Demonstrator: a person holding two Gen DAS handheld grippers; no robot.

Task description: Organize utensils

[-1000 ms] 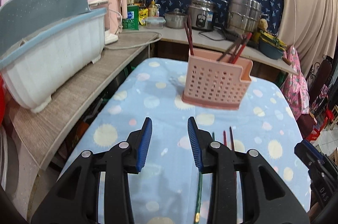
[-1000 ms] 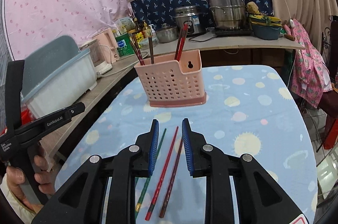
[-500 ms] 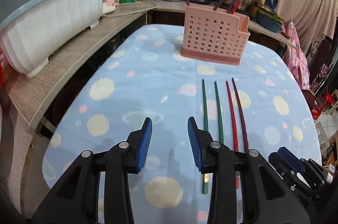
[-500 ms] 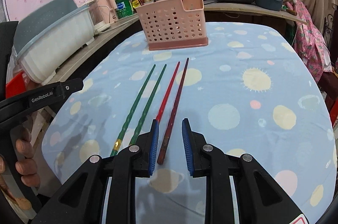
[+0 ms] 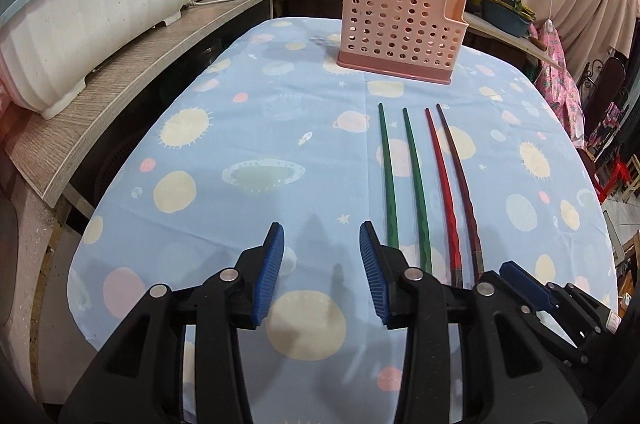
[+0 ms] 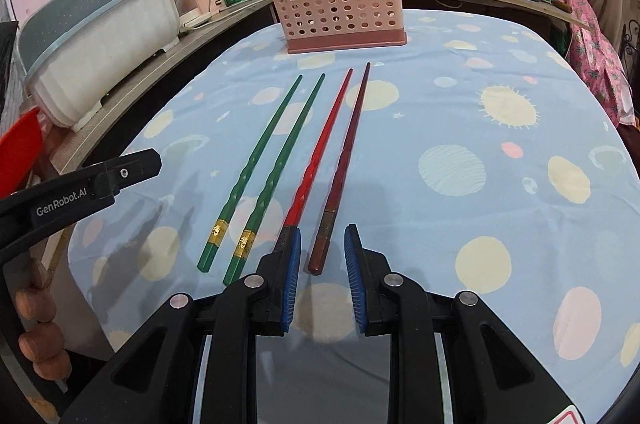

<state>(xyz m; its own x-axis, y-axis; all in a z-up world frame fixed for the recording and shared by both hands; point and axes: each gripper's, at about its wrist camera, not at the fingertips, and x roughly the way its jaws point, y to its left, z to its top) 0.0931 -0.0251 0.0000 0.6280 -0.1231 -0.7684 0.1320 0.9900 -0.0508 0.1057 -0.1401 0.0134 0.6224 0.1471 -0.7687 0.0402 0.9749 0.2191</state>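
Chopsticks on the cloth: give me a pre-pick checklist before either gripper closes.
1. Four chopsticks lie apart, side by side: two green chopsticks, a red chopstick, a dark brown chopstick: ok.
2. Right gripper jaws open, nothing between the pads: ok.
3. Right gripper lined up on the dark brown chopstick's thick end: ok; the red chopstick's end is hidden behind its left finger.
4. Left gripper open and empty; its jaws have just been opening: ok.
5. Left gripper lined up on a green chopstick: not ok, both lie to the right of its gap.
6. Pink holder upright: ok. Free room inside: cannot tell.
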